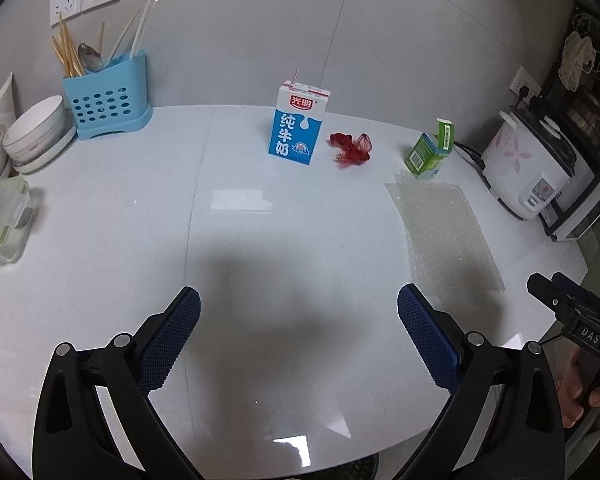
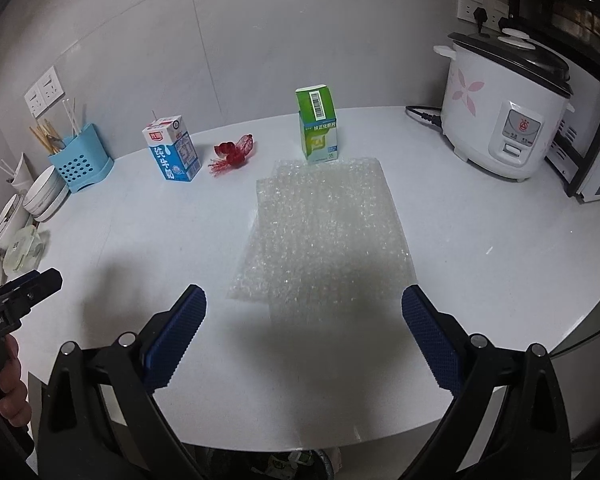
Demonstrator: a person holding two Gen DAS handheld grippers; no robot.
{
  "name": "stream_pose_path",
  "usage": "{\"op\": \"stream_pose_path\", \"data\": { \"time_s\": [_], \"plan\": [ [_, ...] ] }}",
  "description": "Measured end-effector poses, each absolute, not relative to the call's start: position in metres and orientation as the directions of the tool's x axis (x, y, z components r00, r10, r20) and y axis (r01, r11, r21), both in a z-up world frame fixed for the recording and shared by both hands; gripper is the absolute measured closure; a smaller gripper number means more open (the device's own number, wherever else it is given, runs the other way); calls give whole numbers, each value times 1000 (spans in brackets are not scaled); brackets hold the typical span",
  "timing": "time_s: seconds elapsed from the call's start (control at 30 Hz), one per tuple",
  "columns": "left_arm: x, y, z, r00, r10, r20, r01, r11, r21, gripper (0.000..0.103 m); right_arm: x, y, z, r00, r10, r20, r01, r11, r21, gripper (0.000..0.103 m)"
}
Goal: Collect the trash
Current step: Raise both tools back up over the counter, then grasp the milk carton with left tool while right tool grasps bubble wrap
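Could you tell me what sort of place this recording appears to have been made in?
Most likely a home kitchen counter. A rice cooker stands plugged in by the wall, a blue utensil holder holds chopsticks and a spoon, and stacked bowls sit beside it on the white countertop.

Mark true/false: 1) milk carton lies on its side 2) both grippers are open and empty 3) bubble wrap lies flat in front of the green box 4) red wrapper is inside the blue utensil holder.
1) False: the milk carton stands upright.
2) True: left gripper and right gripper are open, holding nothing.
3) True: bubble wrap lies flat before the green box.
4) False: the red wrapper lies on the counter beside the carton.
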State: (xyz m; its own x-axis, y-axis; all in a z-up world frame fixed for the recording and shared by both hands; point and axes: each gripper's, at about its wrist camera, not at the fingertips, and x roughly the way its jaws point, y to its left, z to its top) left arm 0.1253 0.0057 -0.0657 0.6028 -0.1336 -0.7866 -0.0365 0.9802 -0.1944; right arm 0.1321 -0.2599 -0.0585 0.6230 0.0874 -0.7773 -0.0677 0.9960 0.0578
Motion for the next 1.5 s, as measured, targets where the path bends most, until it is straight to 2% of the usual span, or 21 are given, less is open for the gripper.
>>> {"op": "stream_pose_path", "data": {
  "time_s": [0.27,0.73,1.33,1.37,1.5],
  "plan": [
    [207,22,-74,601,-132,-788,-18,984,-178,6,198,-256,-84,555,19,-832,-24,1000,7,9],
    [331,10,-128,590,-125,-798,23,990,-139,7,267,-285,-142,411,-9,-912,88,996,30,9],
    [393,-10,-147,605,-108,-789,42,994,-104,7,291,-279,-174,265,-6,-964,45,999,6,7],
    [394,-11,-146,608,-107,-787,41,994,-103,8,291,-279,-175,258,-5,-966,41,999,6,7],
    [396,-10,-143,610,-106,-785,52,994,-95,24,292,-278,-176,240,-13,-971,31,1000,-6,8]
  ]
}}
